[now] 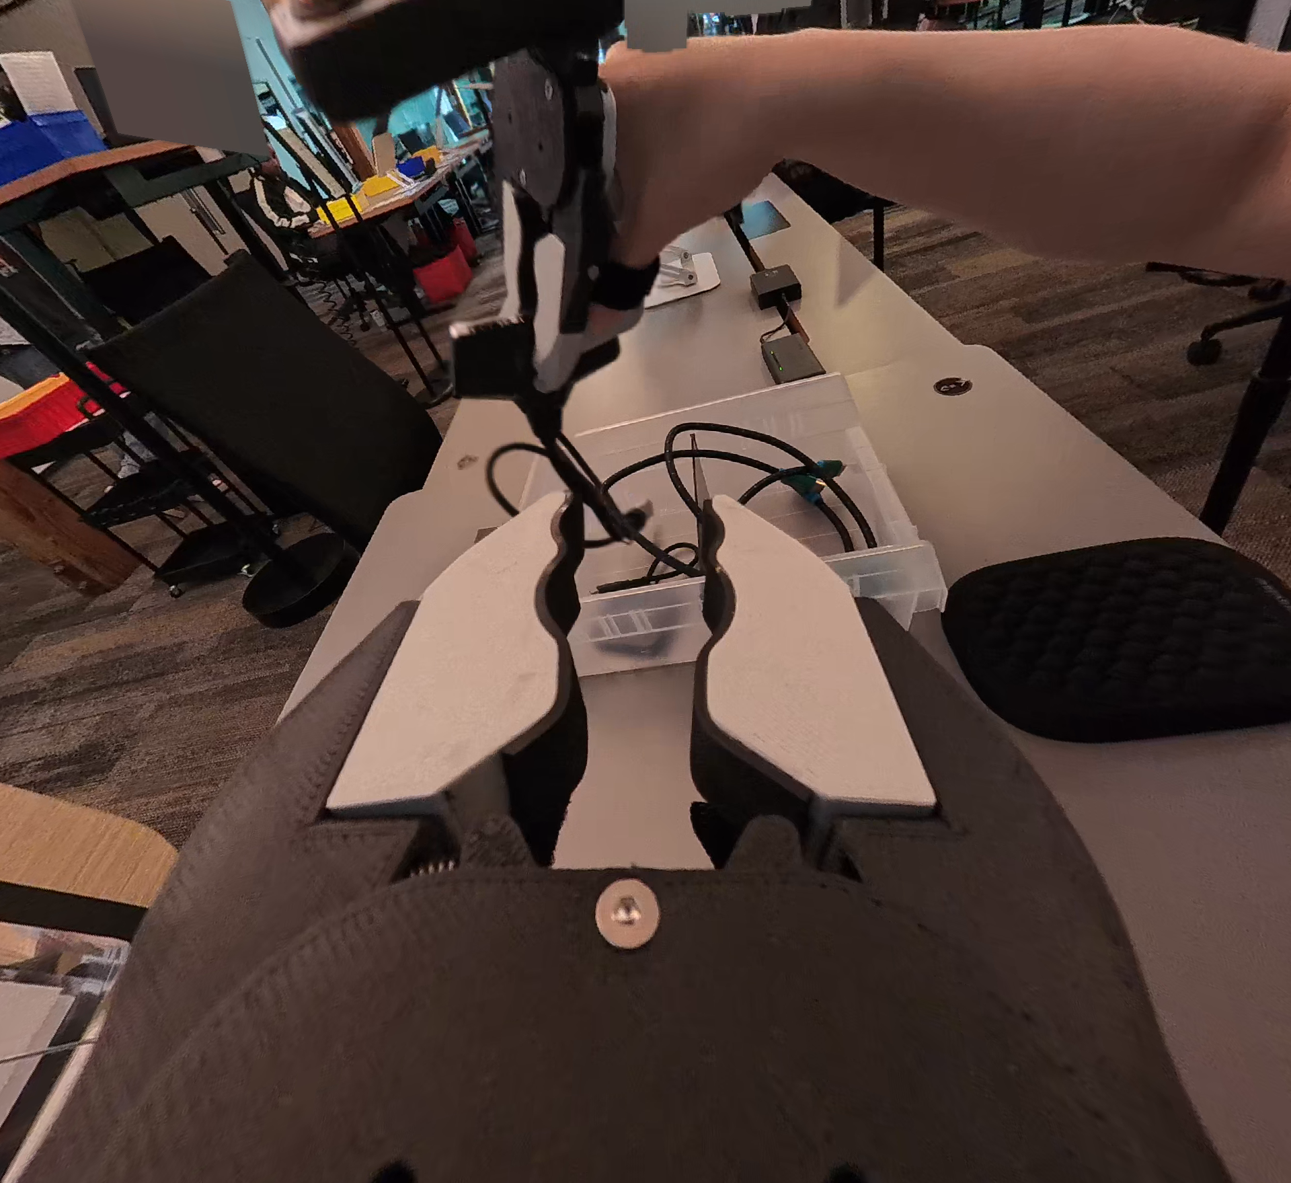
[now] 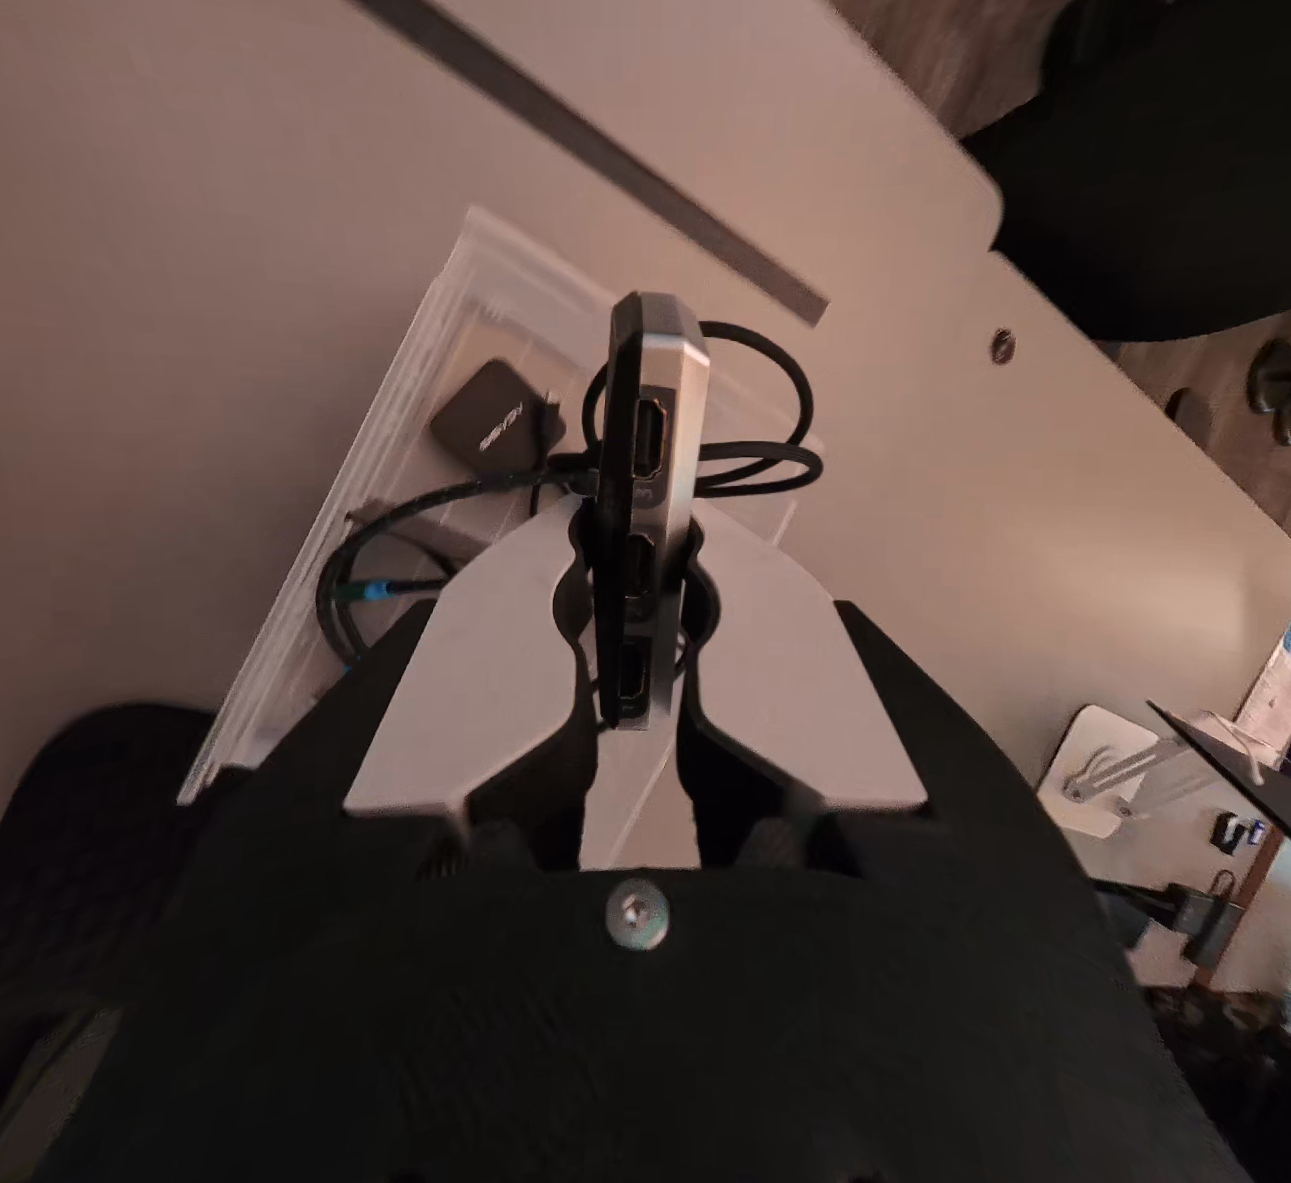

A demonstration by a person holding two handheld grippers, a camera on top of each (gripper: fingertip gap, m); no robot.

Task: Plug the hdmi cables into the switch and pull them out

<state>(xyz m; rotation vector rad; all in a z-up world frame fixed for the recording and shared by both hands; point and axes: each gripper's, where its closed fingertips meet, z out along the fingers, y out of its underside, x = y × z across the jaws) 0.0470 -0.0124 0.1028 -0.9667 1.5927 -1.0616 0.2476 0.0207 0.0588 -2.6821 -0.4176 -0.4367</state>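
We are inspecting the opening stage of the task, before any plugging. The right gripper (image 2: 639, 597) is clamping the flat black-and-silver HDMI switch box (image 2: 646, 486) on its two broad faces and holding it on edge, raised above the clear plastic tray (image 2: 447, 339) on the pale grey table (image 2: 209, 171). Three ports are facing the right wrist camera along the silver edge, and all three are showing empty. A thin black lead (image 1: 573, 465) is running down from the switch into the tray. In the left wrist view the same switch (image 1: 489, 356) is hanging in the right gripper (image 1: 552, 339), well above the tray (image 1: 873, 562).

The left gripper (image 1: 639, 541) is standing with its pale fingers (image 1: 489, 625) parted and nothing between them, hovering near the tray's front wall. The black HDMI cables (image 1: 754, 465) are lying coiled in the tray, and a teal-blue connector (image 1: 814, 479) is showing among the coils.

We are judging the step in hand to be presenting the switch for the first insertion. The next move is calling for the left gripper to reach into the tray, take one connector by its body and square it to an empty port while the right gripper steadies the switch. A black quilted pad (image 1: 1118, 639) is lying beside the tray.
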